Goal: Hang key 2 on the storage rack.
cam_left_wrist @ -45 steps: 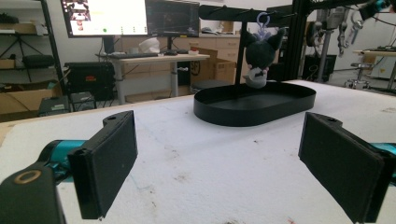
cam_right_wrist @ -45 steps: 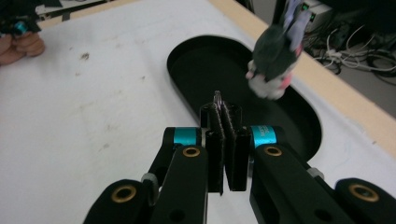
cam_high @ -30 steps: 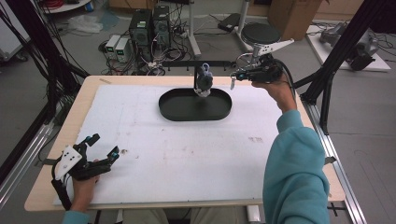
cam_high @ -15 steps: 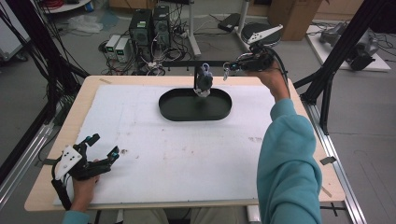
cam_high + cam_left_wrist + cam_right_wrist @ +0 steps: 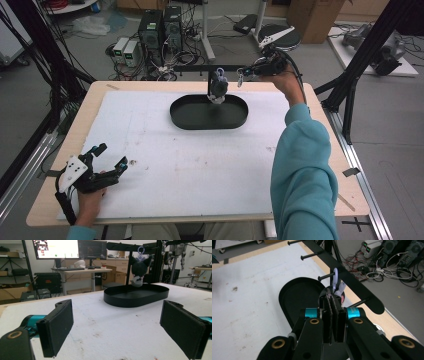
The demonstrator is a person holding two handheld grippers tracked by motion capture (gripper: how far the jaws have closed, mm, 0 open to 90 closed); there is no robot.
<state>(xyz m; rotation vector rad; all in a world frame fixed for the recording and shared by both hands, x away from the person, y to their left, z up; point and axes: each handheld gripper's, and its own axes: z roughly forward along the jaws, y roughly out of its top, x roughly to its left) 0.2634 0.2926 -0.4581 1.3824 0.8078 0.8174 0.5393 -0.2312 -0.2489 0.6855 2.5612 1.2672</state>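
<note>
A dark plush toy (image 5: 218,88) hangs by a lilac ring (image 5: 335,275) from a peg on the black bar of a stand, above a black oval tray (image 5: 186,117). My right gripper (image 5: 241,72) is shut and nothing shows between its fingers. It is held at bar height just right of the plush. In the right gripper view the shut gripper (image 5: 332,297) hides most of the toy. My left gripper (image 5: 112,156) rests at the table's front left corner, open and empty. The left gripper view has the plush (image 5: 138,270) and tray (image 5: 136,298) far ahead between the wide jaws.
A white mat (image 5: 200,165) covers the wooden table. The stand's bar (image 5: 352,282) carries several bare pegs. Computers and cables (image 5: 160,30) lie on the floor past the far edge. Black frame posts (image 5: 360,65) stand at both sides.
My right gripper has lifted and drawn back toward the far edge, away from the plush, which stays hanging. The left gripper has not moved.
</note>
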